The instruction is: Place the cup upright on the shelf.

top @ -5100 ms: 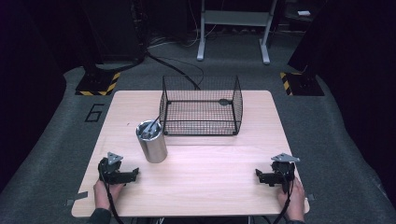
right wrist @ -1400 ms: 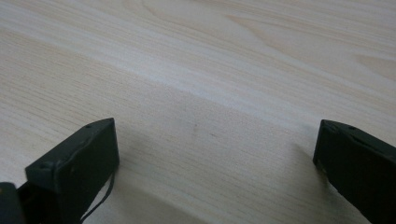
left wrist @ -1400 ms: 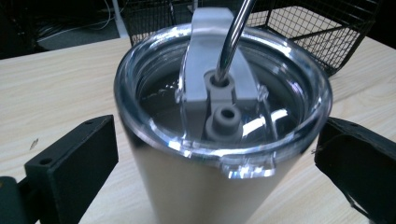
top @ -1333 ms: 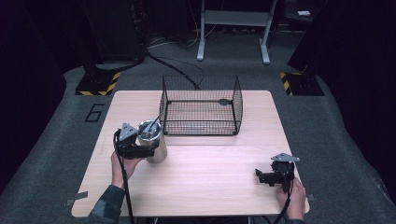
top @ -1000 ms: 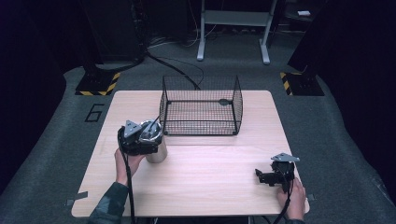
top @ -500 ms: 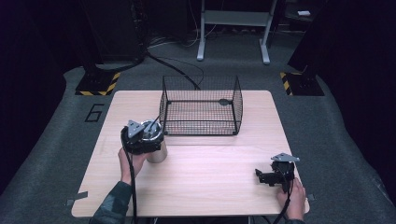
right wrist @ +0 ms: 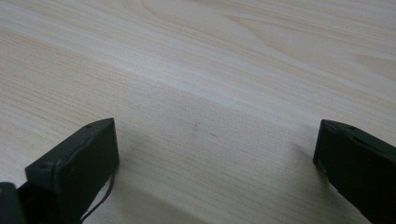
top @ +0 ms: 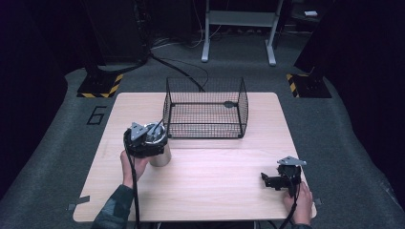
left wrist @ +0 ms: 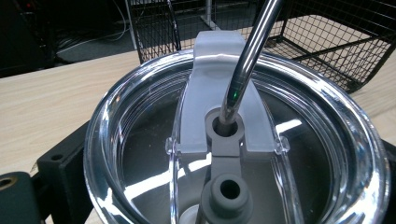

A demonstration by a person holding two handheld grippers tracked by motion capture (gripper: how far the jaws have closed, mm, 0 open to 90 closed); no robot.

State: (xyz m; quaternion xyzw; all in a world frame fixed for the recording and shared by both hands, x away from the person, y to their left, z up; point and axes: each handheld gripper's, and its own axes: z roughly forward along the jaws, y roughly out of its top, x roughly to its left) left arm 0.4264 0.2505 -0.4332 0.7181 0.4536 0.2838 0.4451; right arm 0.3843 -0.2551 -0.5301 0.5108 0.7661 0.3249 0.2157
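A steel tumbler point(top: 160, 155) with a clear lid point(left wrist: 140, 140) and a metal straw point(left wrist: 247, 56) stands upright on the left half of the table. My left gripper point(top: 143, 140) hangs at the tumbler's top, held by a hand from the near side. It is open: one black fingertip point(left wrist: 63, 168) sits beside the lid's left rim and the other is at the right edge of the left gripper view, so the lid lies between the jaws. My right gripper point(top: 270, 181) rests on the table at the front right, open, with bare wood between its fingertips point(right wrist: 74, 163).
A black wire basket point(top: 205, 107), open at the top, stands at the back middle of the wooden table point(top: 215, 191), just right of and behind the tumbler. Dark floor, cables and a stand's legs lie beyond the far edge.
My left gripper has come from the table's front left up to the tumbler and, over the last second, slid right over its top. The right gripper has not moved.
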